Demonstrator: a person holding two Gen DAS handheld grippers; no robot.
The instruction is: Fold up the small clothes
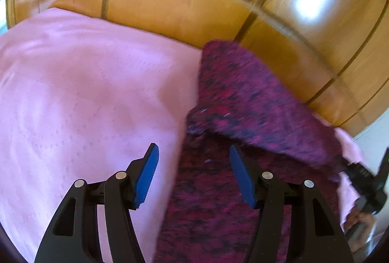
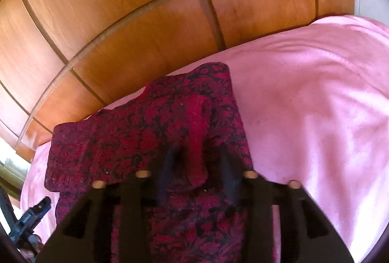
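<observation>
We've got the dark red patterned garment (image 2: 150, 131) lying on the pink bedspread (image 2: 316, 97), wood-panel wardrobe (image 2: 109, 20) at 12 o'clock. Our left gripper (image 1: 194, 173) hangs with jaws spread wide over its edge. Right gripper (image 2: 194, 173) is blurry, jaws apart around a raised fold.

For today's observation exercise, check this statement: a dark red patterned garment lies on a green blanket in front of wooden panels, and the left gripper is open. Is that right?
Not quite. The blanket is pink, not green, as the left wrist view shows. The rest holds: the dark red patterned garment lies on it in front of the wooden panels, and the left gripper is open.
</observation>
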